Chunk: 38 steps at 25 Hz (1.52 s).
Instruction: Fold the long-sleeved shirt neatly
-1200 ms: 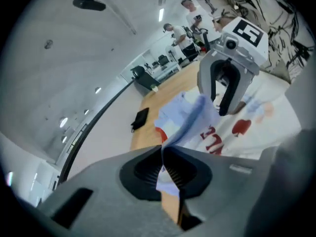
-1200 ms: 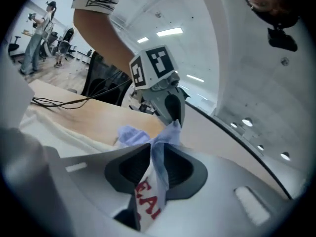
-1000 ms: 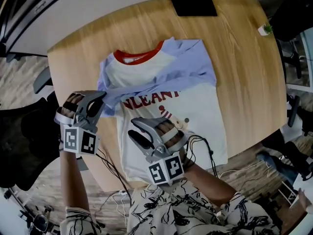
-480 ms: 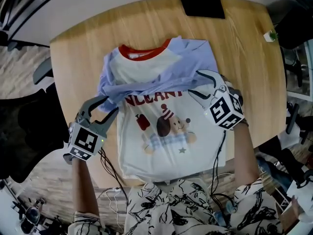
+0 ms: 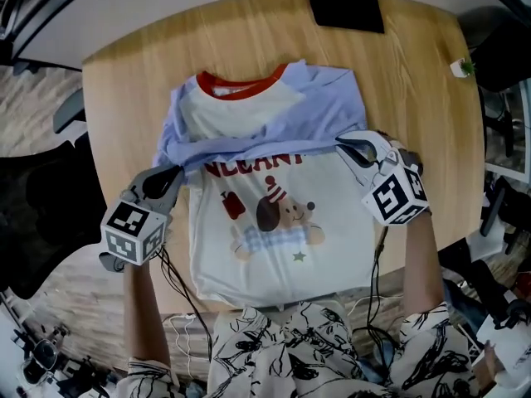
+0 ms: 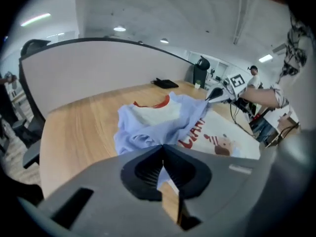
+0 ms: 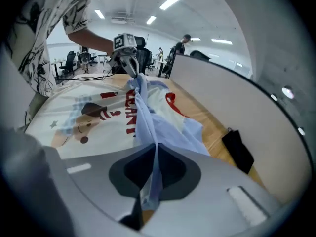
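Observation:
A cream long-sleeved shirt (image 5: pixel 274 222) with a red collar and a cartoon print lies flat on the wooden table (image 5: pixel 124 98). Its light blue sleeves (image 5: pixel 249 146) are folded across the chest. My left gripper (image 5: pixel 176 172) is at the shirt's left edge; its jaws have just closed and are shut on blue sleeve fabric (image 6: pixel 148 132). My right gripper (image 5: pixel 342 145) is at the right edge; its jaws have also just closed on the blue sleeve (image 7: pixel 148 117). The sleeve band runs taut between the two grippers. Each gripper view shows the other gripper: right (image 6: pixel 215 94), left (image 7: pixel 133 70).
A black pouch (image 5: pixel 344 8) lies at the table's far edge and a small potted plant (image 5: pixel 461 67) stands at the right edge. A white partition (image 6: pixel 98 68) stands behind the table. Cables hang off the near edge by my body.
The right gripper swung from the shirt's middle to its right side, and the left gripper rolled at the left side. Both stood open half a second ago; now each is shut on the sleeve.

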Motion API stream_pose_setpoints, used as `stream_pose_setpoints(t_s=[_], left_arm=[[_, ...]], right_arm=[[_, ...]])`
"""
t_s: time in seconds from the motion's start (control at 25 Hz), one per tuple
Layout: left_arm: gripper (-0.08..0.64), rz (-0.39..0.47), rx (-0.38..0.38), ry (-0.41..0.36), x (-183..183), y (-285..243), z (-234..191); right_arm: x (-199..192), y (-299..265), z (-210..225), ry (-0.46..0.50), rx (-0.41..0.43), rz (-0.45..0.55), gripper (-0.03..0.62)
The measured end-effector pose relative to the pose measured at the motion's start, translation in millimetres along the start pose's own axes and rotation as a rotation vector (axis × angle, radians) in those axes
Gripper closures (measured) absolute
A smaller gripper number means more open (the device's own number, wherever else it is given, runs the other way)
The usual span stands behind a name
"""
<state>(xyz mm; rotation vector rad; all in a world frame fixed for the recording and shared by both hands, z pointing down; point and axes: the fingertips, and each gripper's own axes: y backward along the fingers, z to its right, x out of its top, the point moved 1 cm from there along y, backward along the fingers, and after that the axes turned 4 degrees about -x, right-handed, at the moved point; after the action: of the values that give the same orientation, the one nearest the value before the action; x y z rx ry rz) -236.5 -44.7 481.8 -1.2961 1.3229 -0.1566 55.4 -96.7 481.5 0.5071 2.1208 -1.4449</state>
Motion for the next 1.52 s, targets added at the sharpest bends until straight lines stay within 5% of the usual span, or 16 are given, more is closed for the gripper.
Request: stream_pose_setpoints(t_s=[0.12,0.24,0.32,0.48,0.68,0.76,0.92,1.0,1.16,1.32,1.52], left_arm=[[0.552,-0.013,-0.05,0.121,-8.7,17.9,8.4],[0.548,-0.071,-0.073,0.147,-27.5,14.8,10.3],[0.417,-0.038,-0.069,0.167,-24.6,16.5,5.7],[0.402,0.079,-0.033,0.224,5.3,29.8,-22.0],[0.416,-0.053,-0.059,0.26,-0.7,-9.3,-36.3],[0.546,-0.037,-0.045,0.223,6.6,-13.9,-35.4],[0.548,0.155,0.043,-0.02,67.0,11.1,-28.0],[0.546,0.176,0.121,-0.096,85.6,14.2,-41.4],[0.543,0.181,0.145,-0.035,79.5,-9.9,-75.0],[0.386,0.295,0.107,0.068,71.2,17.0,-80.6],[0.36,0.326,0.121,-0.199,44.2,69.9,-54.3]], right_arm=[[1.4,18.5,-25.4,0.19,-0.05,0.034,0.571],[-24.9,11.1,-61.4,0.313,0.008,-0.044,0.545],[-31.8,8.4,-72.7,0.26,0.062,-0.056,0.459],[-8.7,15.5,-56.0,0.028,0.072,0.043,0.404],[-0.1,-8.4,-49.2,-0.105,0.096,0.017,0.408],[-3.2,-17.5,-50.5,-0.15,0.108,0.004,0.413],[-9.1,-23.4,-53.4,-0.198,0.126,-0.004,0.414],[-12.7,-23.8,-51.6,-0.212,0.113,-0.009,0.413],[-16.0,-28.3,-53.0,-0.249,0.093,-0.013,0.39],[-8.4,-27.9,-57.4,-0.237,0.088,-0.011,0.344],[60.2,-23.8,-65.3,-0.243,0.078,0.119,0.304]])
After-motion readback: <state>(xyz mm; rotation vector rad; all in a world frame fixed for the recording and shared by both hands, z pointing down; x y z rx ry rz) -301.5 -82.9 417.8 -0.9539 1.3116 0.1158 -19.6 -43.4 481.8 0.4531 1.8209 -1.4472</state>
